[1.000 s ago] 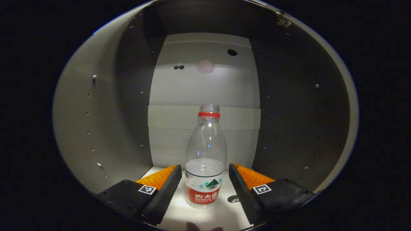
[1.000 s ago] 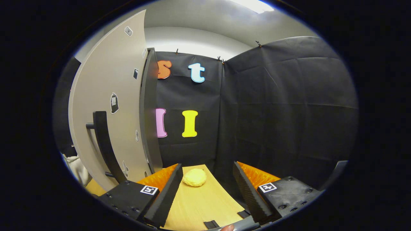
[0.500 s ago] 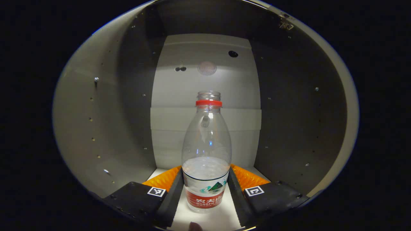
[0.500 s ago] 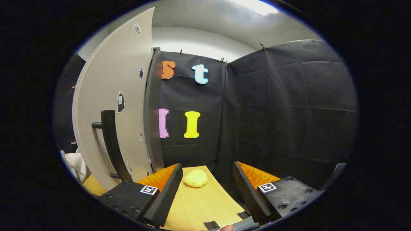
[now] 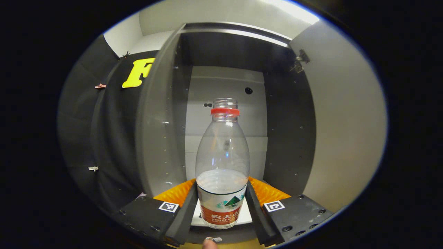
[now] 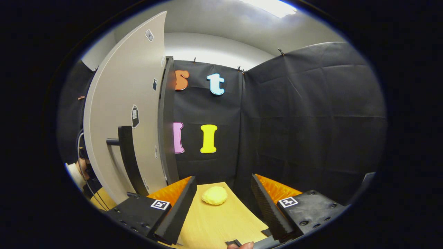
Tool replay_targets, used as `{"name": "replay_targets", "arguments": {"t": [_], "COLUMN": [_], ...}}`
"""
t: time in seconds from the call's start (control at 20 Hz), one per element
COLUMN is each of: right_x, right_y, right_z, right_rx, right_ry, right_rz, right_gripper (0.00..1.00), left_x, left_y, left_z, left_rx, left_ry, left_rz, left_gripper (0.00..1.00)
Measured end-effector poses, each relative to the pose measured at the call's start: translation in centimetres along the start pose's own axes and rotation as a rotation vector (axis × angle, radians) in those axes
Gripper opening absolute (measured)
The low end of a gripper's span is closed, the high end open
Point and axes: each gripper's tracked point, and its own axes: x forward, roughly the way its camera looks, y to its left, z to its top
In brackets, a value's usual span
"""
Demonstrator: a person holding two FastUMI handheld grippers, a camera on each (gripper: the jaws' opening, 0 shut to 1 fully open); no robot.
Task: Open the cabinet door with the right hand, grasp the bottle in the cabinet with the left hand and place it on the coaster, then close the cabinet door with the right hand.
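- Clear bottle [image 5: 222,166] with red neck ring, white-and-red label bearing a green mountain mark.
- Grey cabinet [image 5: 162,131] walls dotted with small holes, paler grey back panel.
- Pale grey cabinet door [image 6: 124,114] with black handle [image 6: 129,159] and small dark stickers.
- Light wood-grain bench [image 6: 218,221].
- Yellow coaster [image 6: 214,195].

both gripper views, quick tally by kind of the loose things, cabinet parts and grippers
bottle: 1, held in the left gripper
yellow lump on the table: 1
cabinet door: 1, open
door handle: 1
grippers: 2, counting the right gripper, open
total: 6
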Motion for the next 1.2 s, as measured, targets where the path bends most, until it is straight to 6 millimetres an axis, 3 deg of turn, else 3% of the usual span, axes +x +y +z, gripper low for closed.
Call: {"name": "replay_targets", "arguments": {"t": [0.2, 0.4, 0.65, 0.8, 1.0, 1.2], "right_x": [-0.3, -0.7, -1.2, -1.1, -0.7, -0.6], "right_y": [1.2, 2.0, 3.6, 4.3, 4.2, 3.9], "right_z": [0.3, 1.4, 2.9, 3.1, 4.1, 4.2], "right_rx": [0.056, 0.056, 0.023, 0.012, 0.006, -0.010], "right_ry": [0.004, -0.037, -0.090, -0.097, -0.118, -0.128], "right_rz": [0.027, 0.032, 0.039, 0.039, 0.016, -0.006], "right_gripper": [0.98, 0.98, 0.98, 0.98, 0.96, 0.96], "left_x": [-6.0, -11.3, -17.0, -19.4, -21.6, -22.4], "left_y": [2.5, 4.6, 7.2, 8.2, 8.6, 8.4], "left_z": [-1.5, -5.6, -13.5, -19.6, -26.1, -31.6], "left_rx": [0.021, -0.008, -0.027, -0.047, -0.062, -0.047], "left_ry": [0.011, 0.038, 0.072, 0.099, 0.110, 0.135], "left_rz": [0.024, 0.033, 0.069, 0.064, 0.032, 0.014], "left_gripper": [0.74, 0.75, 0.75, 0.75, 0.75, 0.75]}}
